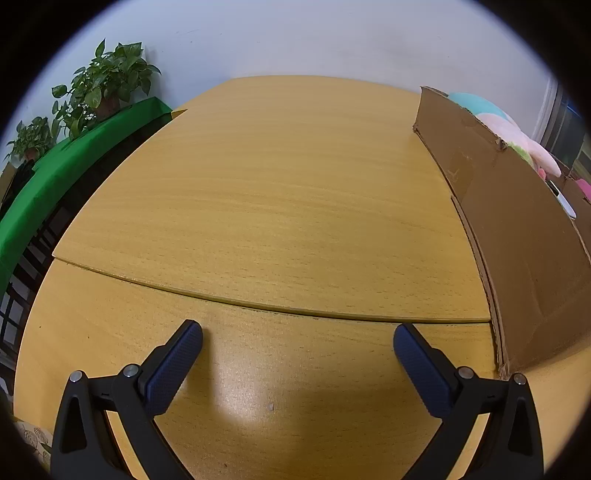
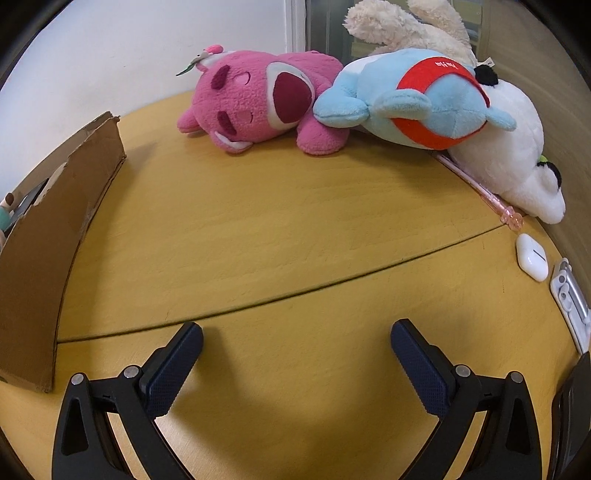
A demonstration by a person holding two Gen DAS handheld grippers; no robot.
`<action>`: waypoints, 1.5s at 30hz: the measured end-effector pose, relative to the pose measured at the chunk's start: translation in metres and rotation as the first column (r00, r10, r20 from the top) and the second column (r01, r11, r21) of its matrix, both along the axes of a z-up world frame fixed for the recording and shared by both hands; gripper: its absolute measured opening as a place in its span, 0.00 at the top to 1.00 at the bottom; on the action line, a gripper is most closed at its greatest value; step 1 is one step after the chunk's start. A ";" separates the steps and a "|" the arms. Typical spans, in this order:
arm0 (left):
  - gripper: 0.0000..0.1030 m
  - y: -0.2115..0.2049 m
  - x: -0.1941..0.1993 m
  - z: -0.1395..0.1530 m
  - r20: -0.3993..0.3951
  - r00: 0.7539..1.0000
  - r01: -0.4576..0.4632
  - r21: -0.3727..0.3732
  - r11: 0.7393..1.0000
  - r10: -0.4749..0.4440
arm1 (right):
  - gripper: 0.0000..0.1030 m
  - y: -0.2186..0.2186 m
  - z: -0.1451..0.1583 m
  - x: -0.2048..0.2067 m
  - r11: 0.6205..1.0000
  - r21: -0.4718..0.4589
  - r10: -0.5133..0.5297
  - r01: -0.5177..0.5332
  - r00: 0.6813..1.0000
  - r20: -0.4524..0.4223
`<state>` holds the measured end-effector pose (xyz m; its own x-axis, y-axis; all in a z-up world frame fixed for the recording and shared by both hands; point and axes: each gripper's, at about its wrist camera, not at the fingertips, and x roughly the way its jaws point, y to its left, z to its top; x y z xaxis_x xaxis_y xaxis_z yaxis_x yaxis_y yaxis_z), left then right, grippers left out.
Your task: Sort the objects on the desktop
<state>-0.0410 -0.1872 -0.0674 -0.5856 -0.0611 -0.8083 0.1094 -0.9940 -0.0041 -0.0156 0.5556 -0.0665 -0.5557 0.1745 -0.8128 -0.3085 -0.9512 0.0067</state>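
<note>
In the right wrist view a pink plush bear [image 2: 258,99], a light blue plush with a red band [image 2: 417,103], a white plush [image 2: 517,162] and a cream plush [image 2: 406,26] lie at the far side of the wooden table [image 2: 277,229]. A pink pen [image 2: 484,192] and a white earbud case [image 2: 532,258] lie at the right. My right gripper [image 2: 295,338] is open and empty over the near table. My left gripper [image 1: 297,339] is open and empty over bare wood, left of a cardboard box [image 1: 517,229] holding plush toys [image 1: 513,136].
The cardboard box also shows at the left of the right wrist view [image 2: 55,236]. A white metal clip-like item [image 2: 570,302] lies at the right table edge. Potted plants [image 1: 107,85] stand on a green surface [image 1: 55,184] beyond the table's left edge.
</note>
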 end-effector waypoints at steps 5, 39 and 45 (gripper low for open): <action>0.00 -0.001 0.001 0.002 0.003 1.000 0.001 0.001 1.000 -0.001 | 0.00 0.001 0.000 -0.002 1.000 0.001 -0.002 0.002 1.000 0.001; 0.00 -0.001 0.004 0.000 0.001 1.000 -0.003 0.001 1.000 0.003 | 0.00 0.002 -0.002 -0.002 1.000 0.000 0.000 0.000 1.000 0.001; 0.00 -0.001 0.003 0.000 0.001 1.000 -0.004 0.001 1.000 0.004 | 0.00 0.002 -0.002 -0.002 1.000 -0.001 0.000 0.000 1.000 0.000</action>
<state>-0.0375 -0.1880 -0.0669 -0.5850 -0.0629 -0.8086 0.1134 -0.9935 -0.0048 -0.0172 0.5580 -0.0684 -0.5556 0.1736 -0.8131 -0.3082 -0.9513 0.0074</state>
